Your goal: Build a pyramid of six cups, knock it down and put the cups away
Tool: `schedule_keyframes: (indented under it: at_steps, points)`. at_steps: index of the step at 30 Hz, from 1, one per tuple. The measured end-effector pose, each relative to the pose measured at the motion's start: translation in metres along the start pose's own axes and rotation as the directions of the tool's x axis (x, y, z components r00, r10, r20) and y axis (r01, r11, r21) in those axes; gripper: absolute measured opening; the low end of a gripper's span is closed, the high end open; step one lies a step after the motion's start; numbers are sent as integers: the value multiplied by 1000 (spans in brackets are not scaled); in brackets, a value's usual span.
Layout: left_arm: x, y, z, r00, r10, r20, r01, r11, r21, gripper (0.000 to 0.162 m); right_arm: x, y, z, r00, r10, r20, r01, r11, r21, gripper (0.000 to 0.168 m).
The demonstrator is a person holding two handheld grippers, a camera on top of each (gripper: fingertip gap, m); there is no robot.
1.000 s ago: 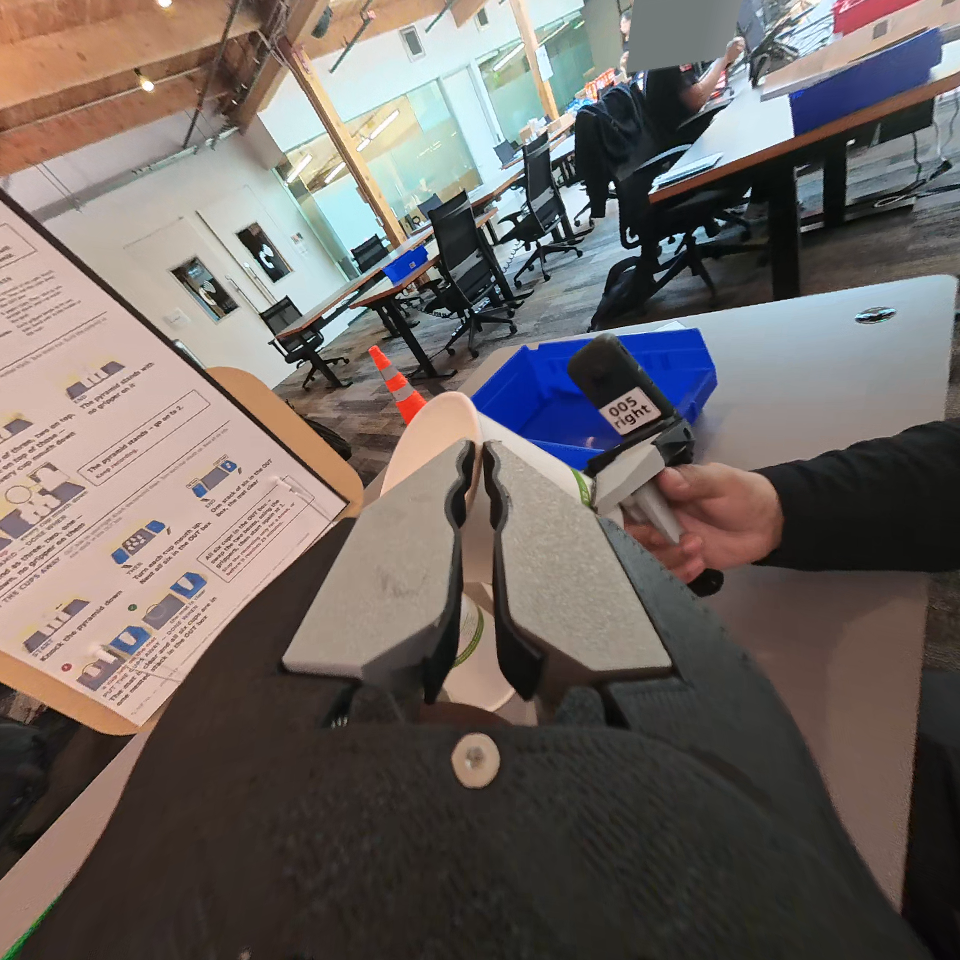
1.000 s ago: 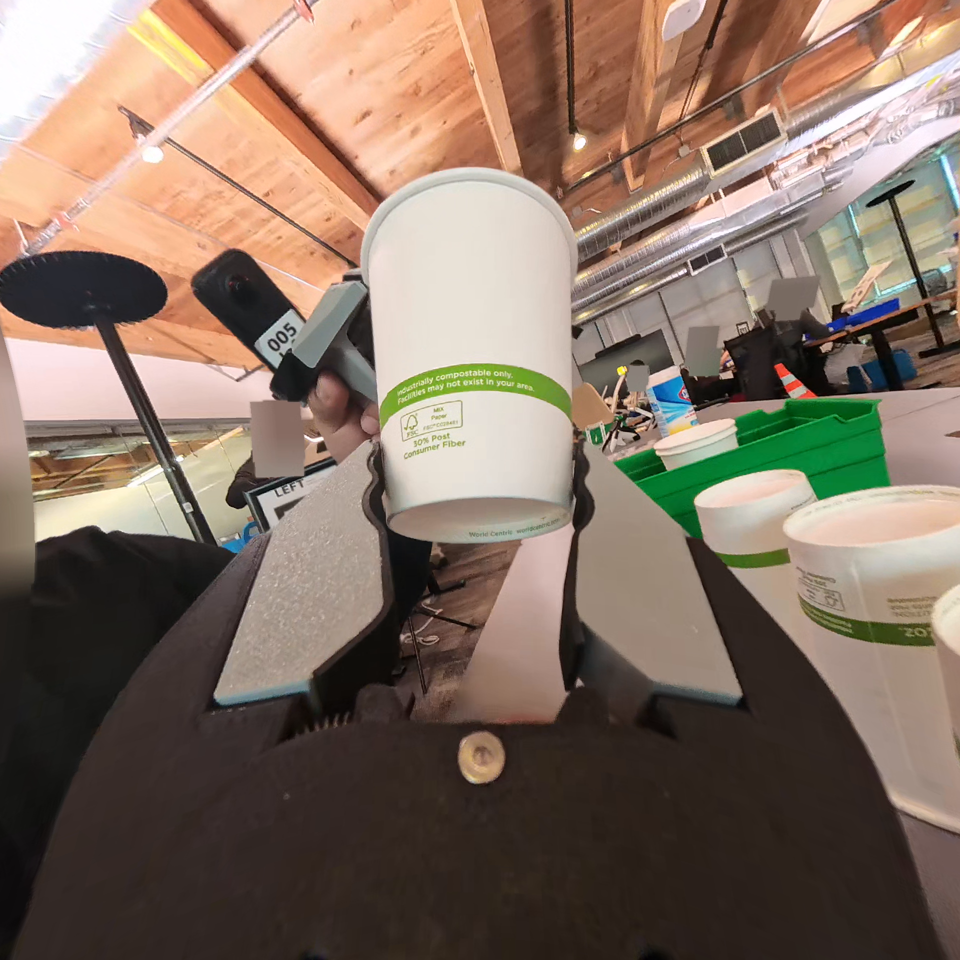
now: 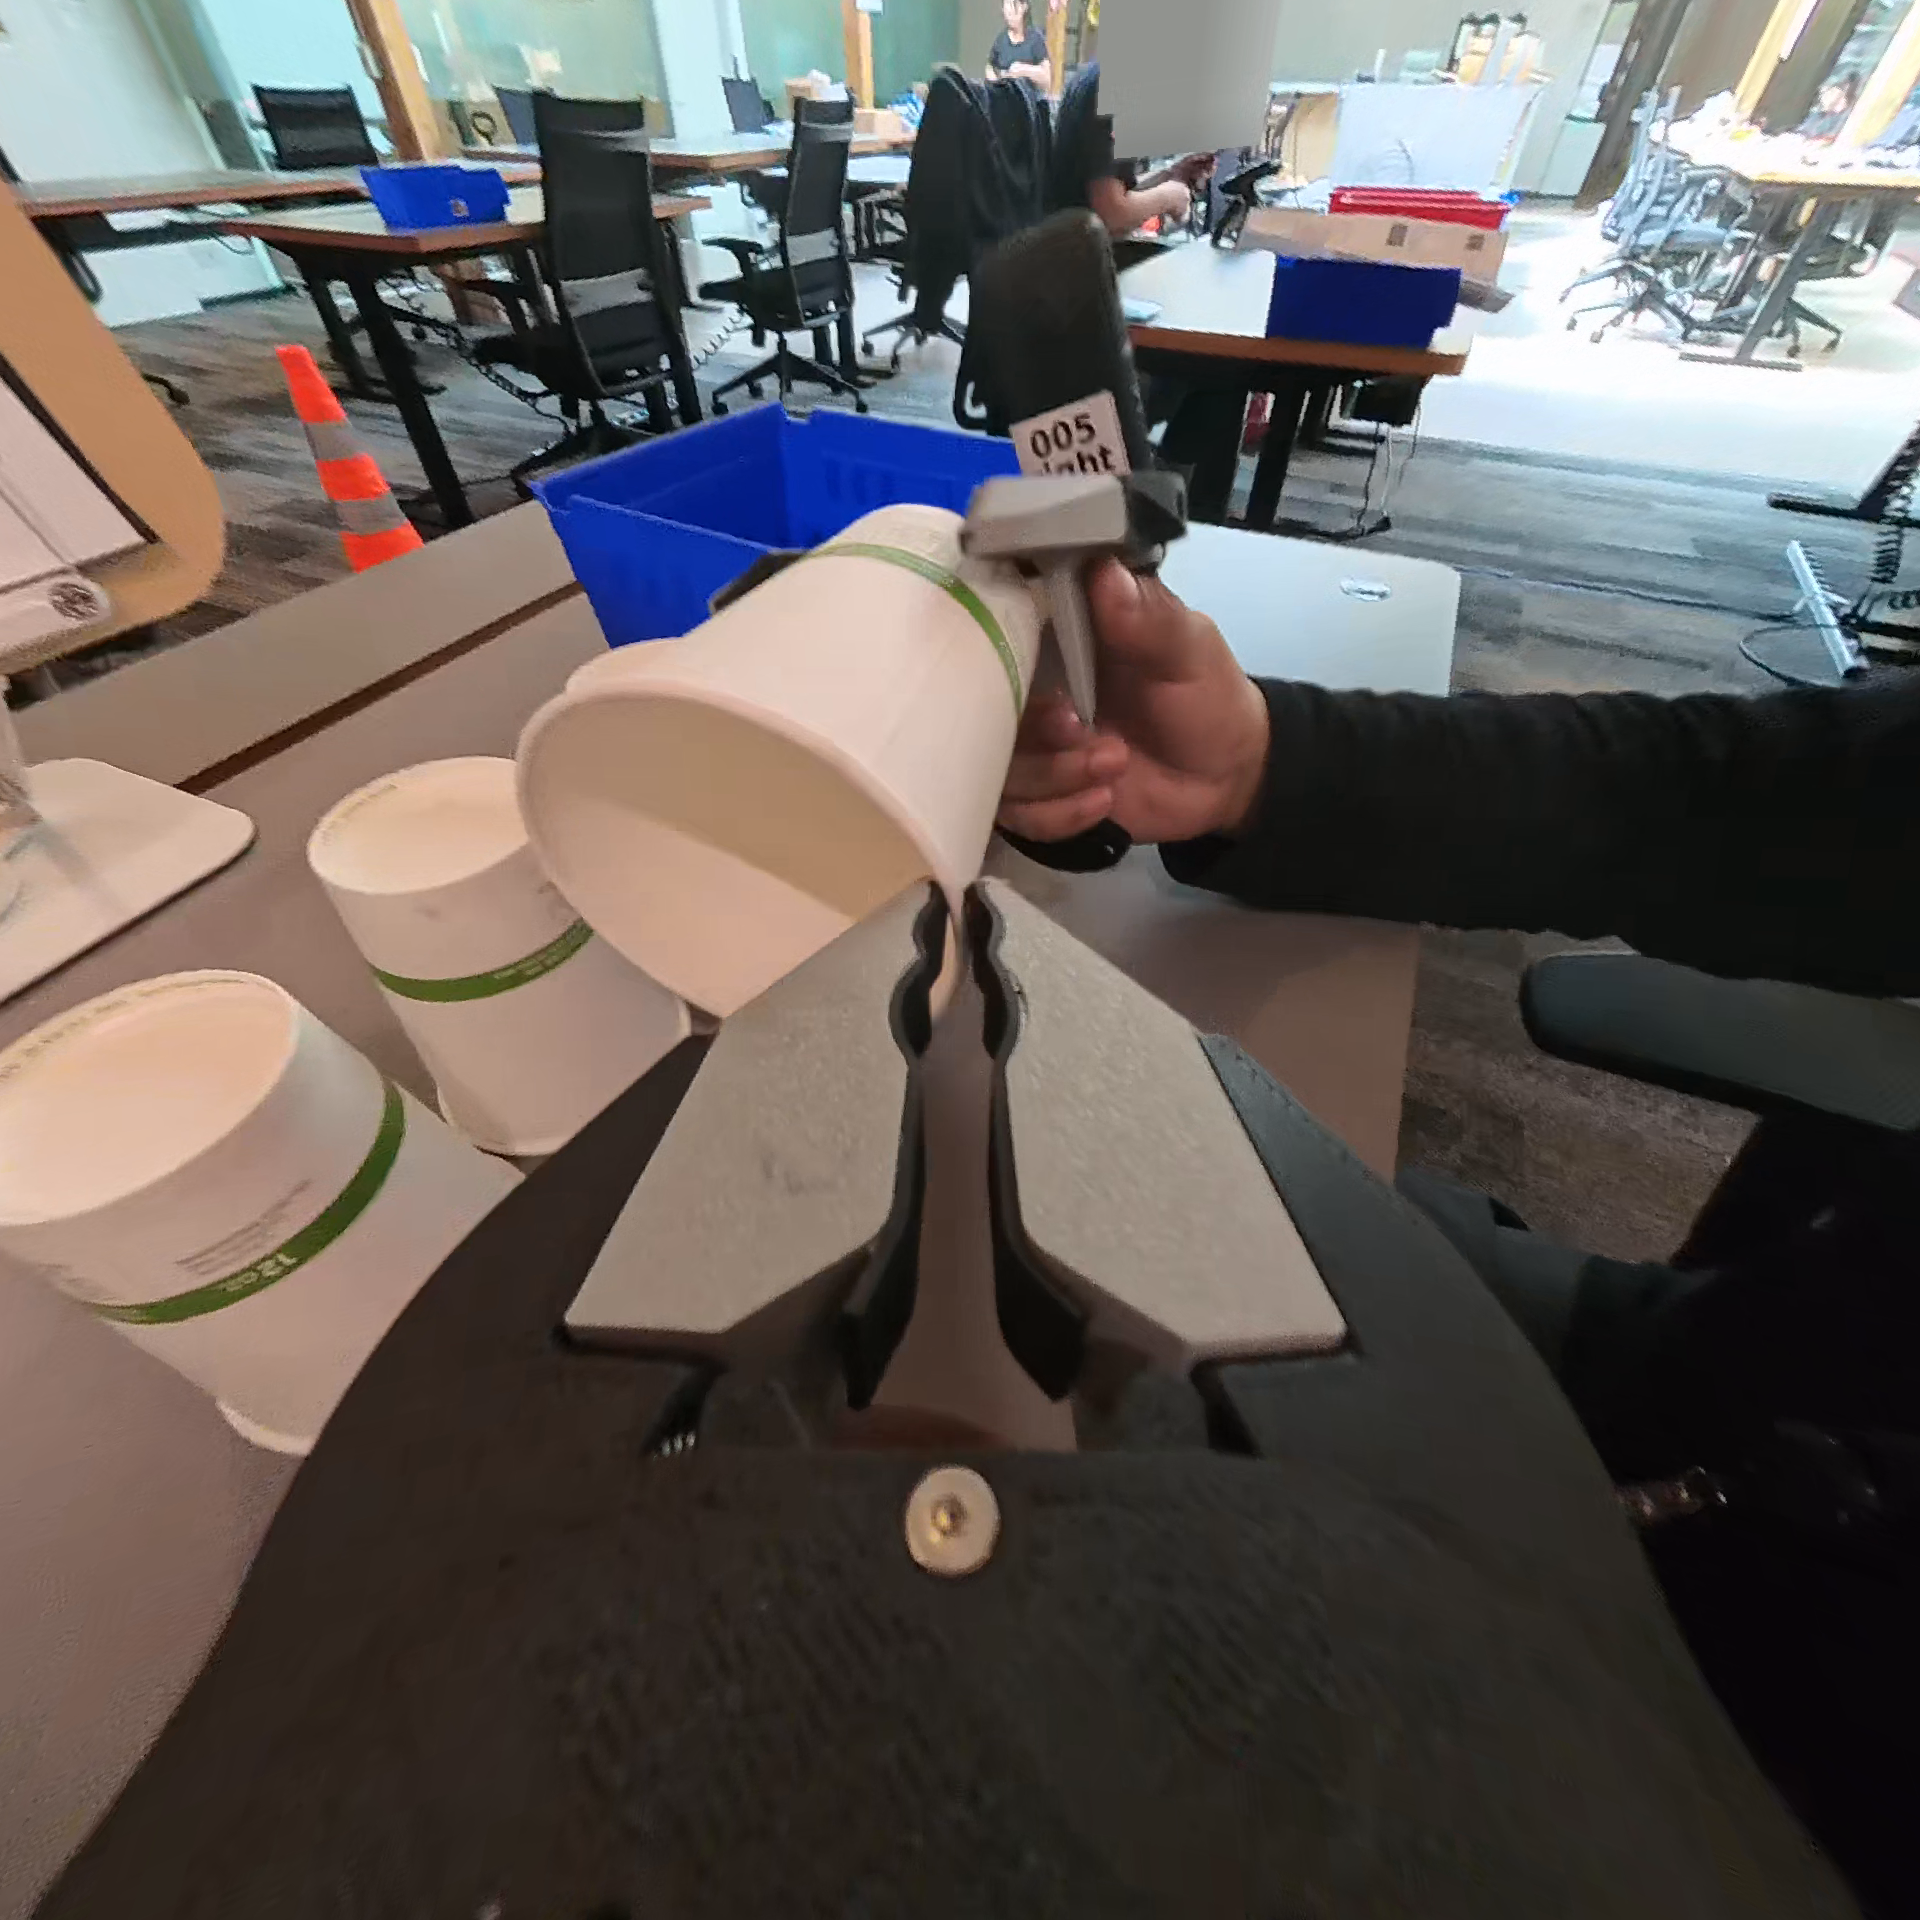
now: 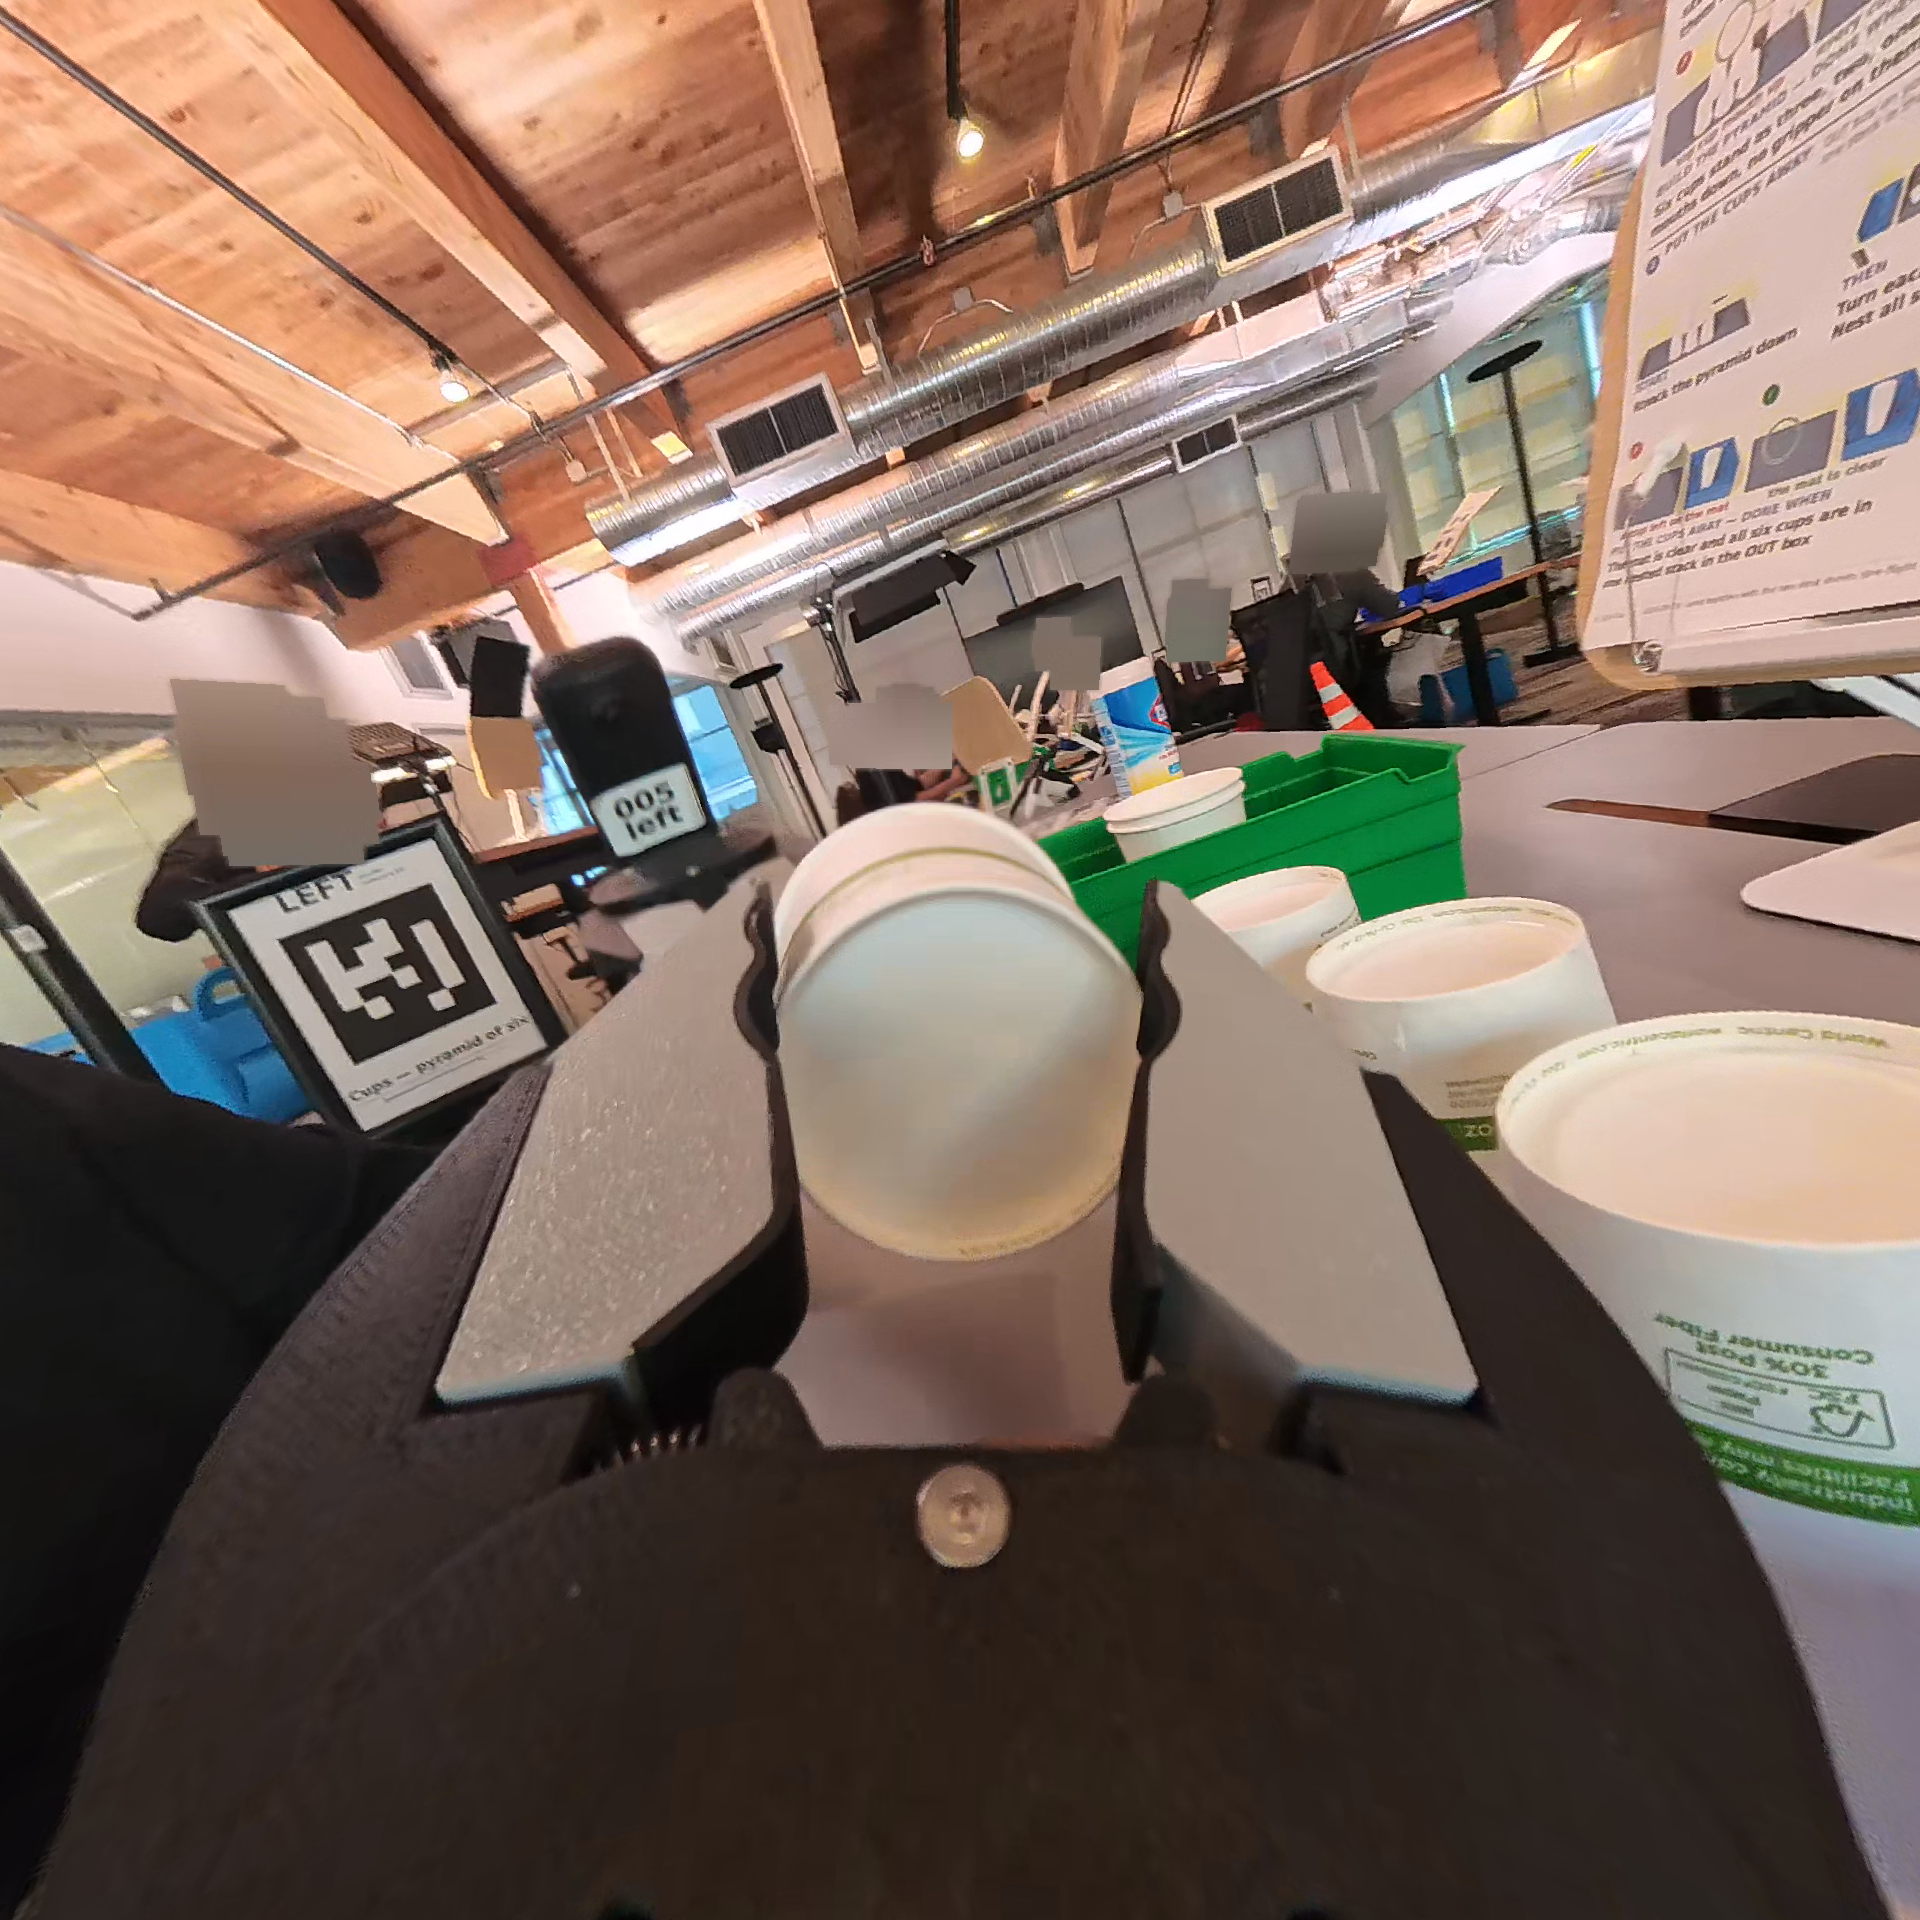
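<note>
The right hand-held gripper (image 4: pixel 956 1039) pinches a cup (image 4: pixel 951 1081) by its sides near the base, tilted, mouth toward the left hand-held gripper (image 3: pixel 956 914), whose fingers are nearly pressed together on the rim at frame centre. Likely step: turning the cup mouth-down for the pyramid. Next, lower it squarely. Inverted cups (image 3: pixel 488 935) at left crowd the surface (image 3: pixel 1299 997); green bin (image 4: pixel 1351 821) and blue bin (image 3: pixel 727 520) lie behind.

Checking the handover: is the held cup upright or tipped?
Tipped. The cup lies sideways in the right gripper, mouth toward the left gripper.
</note>
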State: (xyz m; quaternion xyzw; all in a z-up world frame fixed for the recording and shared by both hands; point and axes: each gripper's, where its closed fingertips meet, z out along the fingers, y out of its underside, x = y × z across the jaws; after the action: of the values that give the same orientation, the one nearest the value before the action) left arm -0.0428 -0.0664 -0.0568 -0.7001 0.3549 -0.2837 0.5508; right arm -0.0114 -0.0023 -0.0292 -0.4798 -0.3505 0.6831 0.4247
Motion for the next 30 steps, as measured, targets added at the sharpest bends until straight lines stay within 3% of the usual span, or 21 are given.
schedule_keyframes:
  at_steps: [1,3,11,21,26,30]
  points:
    - [3,6,2,1000,8,-8,-8,1000,-11,0,0,-1,-1,1000,12,6,-12,1000,5,64]
    - [6,15,6,999,39,3,-39,999,-29,0,2,-1,-2,1000,15,1,-15,1000,9,56]
    - [7,12,2,999,21,39,-23,998,57,0,-1,-1,-1,1000,0,17,0,1000,5,57]
    - [2,-36,-27,989,0,145,-54,926,374,0,-14,-10,1,998,-22,56,19,998,52,84]
    - [21,-27,0,998,-18,68,-10,924,383,0,-24,-2,7,992,21,124,-27,999,47,89]
    - [29,-7,27,999,-37,32,25,949,314,0,-23,2,9,990,57,130,-62,998,31,87]
